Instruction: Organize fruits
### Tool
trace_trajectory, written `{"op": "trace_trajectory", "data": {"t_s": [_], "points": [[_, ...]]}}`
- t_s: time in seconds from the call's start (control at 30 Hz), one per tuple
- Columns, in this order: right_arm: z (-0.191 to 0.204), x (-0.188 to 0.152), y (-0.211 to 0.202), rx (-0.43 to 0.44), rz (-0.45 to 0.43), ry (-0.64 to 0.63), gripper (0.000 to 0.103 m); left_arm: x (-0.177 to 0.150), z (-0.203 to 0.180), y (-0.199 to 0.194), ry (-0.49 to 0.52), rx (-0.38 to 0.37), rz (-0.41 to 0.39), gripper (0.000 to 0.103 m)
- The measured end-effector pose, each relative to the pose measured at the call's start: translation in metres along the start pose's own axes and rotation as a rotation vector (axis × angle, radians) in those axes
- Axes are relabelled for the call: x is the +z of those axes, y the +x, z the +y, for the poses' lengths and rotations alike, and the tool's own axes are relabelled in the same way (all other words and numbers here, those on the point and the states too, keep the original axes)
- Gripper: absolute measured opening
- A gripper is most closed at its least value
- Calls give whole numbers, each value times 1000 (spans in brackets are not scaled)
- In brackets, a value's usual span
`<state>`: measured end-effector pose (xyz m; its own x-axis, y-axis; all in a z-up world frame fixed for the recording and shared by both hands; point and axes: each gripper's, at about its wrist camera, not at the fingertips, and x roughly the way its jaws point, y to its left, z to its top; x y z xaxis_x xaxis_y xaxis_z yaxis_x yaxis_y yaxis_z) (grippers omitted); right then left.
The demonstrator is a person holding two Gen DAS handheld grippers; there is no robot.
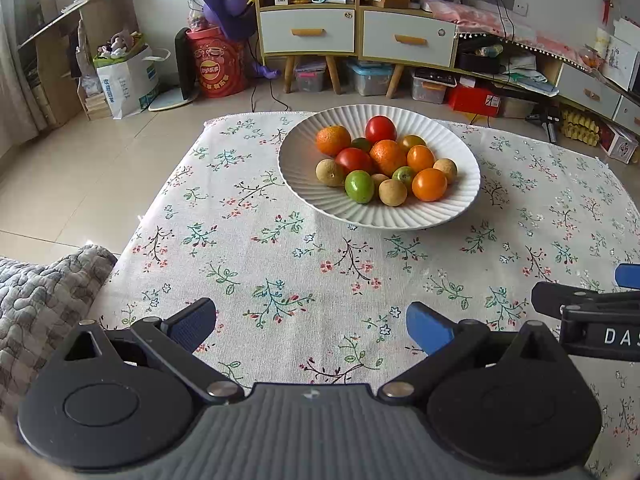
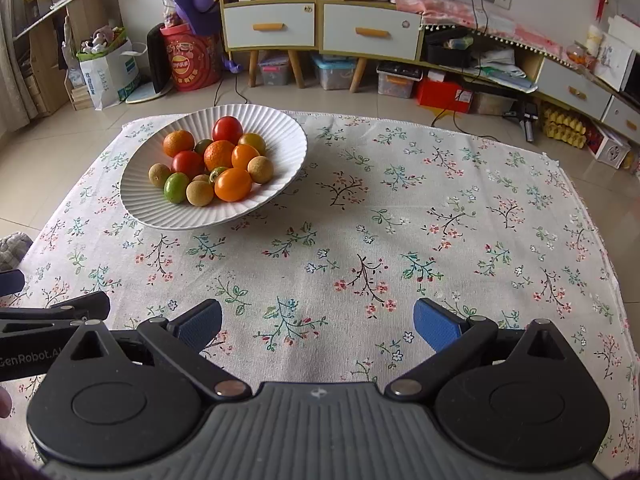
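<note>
Each hand-held gripper, left (image 1: 310, 326) and right (image 2: 318, 326), hovers wide open and empty over the desk (image 2: 400, 240); fruits (image 2: 212, 164) appear gathered in the plate (image 2: 280, 128), so the next move likely calls for withdrawal.

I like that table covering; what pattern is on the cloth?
The tablecloth is off-white with small flowering sprigs in green, red and dark brown, clearest in the right wrist view.

Mixed fruits (image 1: 386, 162) lie heaped in a white ribbed bowl (image 1: 304, 176); red, orange, green, tan.
</note>
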<state>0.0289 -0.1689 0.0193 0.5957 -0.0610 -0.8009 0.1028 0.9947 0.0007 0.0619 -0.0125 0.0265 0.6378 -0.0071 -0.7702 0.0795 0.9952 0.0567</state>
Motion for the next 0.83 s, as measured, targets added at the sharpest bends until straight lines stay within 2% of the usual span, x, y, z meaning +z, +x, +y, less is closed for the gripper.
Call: {"op": "trace_trajectory", "data": {"t_s": [0.5, 0.7, 0.83], "points": [[3, 0, -1, 4, 2, 5, 102, 0, 1, -2, -15, 1, 7, 99], [-6, -12, -3, 47, 11, 27, 102, -13, -1, -1, -19, -56, 38, 99], [-11, -24, 3, 31, 0, 4, 102, -27, -7, 12, 25, -111, 72, 99]]}}
